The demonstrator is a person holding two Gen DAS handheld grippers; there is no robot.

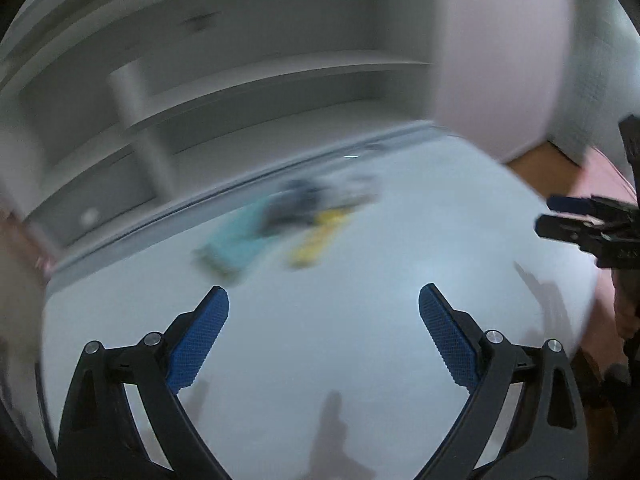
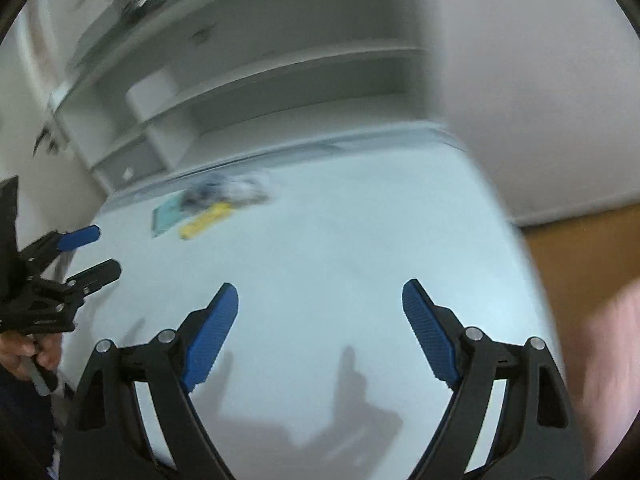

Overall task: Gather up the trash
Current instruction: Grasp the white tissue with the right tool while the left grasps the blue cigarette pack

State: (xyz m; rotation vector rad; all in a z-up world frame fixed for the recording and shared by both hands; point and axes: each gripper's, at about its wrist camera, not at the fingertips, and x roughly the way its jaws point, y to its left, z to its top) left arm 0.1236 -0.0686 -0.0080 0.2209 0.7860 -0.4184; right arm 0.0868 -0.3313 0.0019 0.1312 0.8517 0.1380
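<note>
Both views are motion-blurred. A small pile of trash lies at the far side of the white table point(image 1: 320, 340): a teal wrapper point(image 1: 234, 242), a yellow wrapper point(image 1: 318, 238) and a dark and white crumpled piece point(image 1: 316, 196). The same pile shows in the right wrist view: teal wrapper point(image 2: 168, 214), yellow wrapper point(image 2: 204, 220), crumpled piece point(image 2: 228, 192). My left gripper point(image 1: 324, 300) is open and empty, well short of the pile. My right gripper point(image 2: 320, 296) is open and empty over the bare table point(image 2: 340, 260). Each gripper appears at the edge of the other's view point(image 1: 560, 216) point(image 2: 90, 252).
White shelving point(image 1: 240, 80) stands behind the table's far edge. A white wall panel point(image 1: 500, 60) rises at the right, with wooden floor point(image 2: 580, 260) beyond the table's right edge.
</note>
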